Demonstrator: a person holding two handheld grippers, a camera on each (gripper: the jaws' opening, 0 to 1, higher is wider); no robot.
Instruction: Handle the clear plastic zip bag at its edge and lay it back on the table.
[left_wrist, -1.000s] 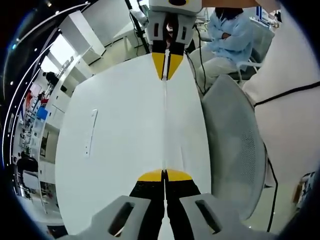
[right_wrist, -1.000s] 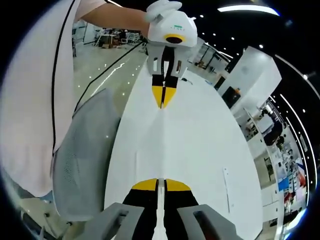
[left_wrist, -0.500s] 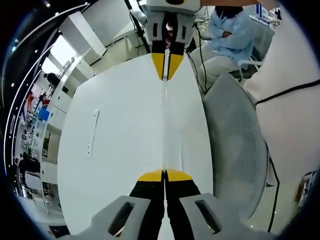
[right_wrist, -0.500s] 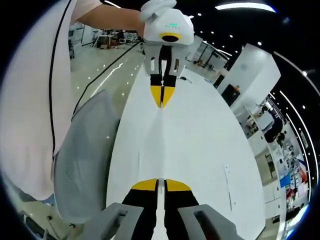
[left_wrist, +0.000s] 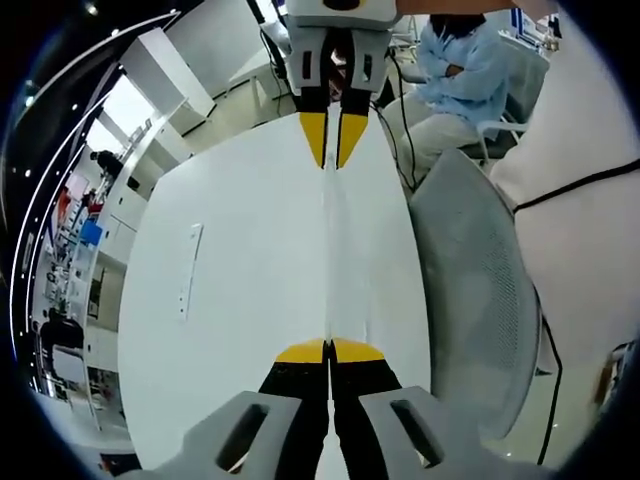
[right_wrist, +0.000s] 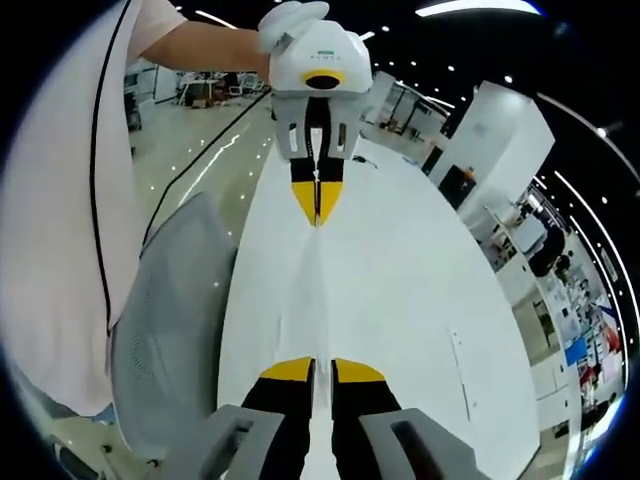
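The clear plastic zip bag (left_wrist: 328, 250) hangs stretched edge-on between my two grippers, above the white table (left_wrist: 230, 290). In the left gripper view my left gripper (left_wrist: 329, 352) is shut on the bag's near edge. My right gripper (left_wrist: 330, 150) comes in from the top, shut on the far edge. In the right gripper view the same bag (right_wrist: 315, 290) runs from my right gripper (right_wrist: 318, 370) up to the left gripper (right_wrist: 317, 205), which a gloved hand holds. The bag is nearly see-through and shows mainly as a thin line.
A grey mesh chair (left_wrist: 470, 290) stands against the table's edge, also the chair (right_wrist: 170, 330) beside a person's white garment (right_wrist: 60, 200). A person in light blue (left_wrist: 455, 70) sits beyond. A slim white strip (left_wrist: 187, 270) lies on the table (right_wrist: 420, 290).
In each view the opposite gripper has shifted a little upward and the views have tilted slightly. The bag stays stretched between both shut grippers.
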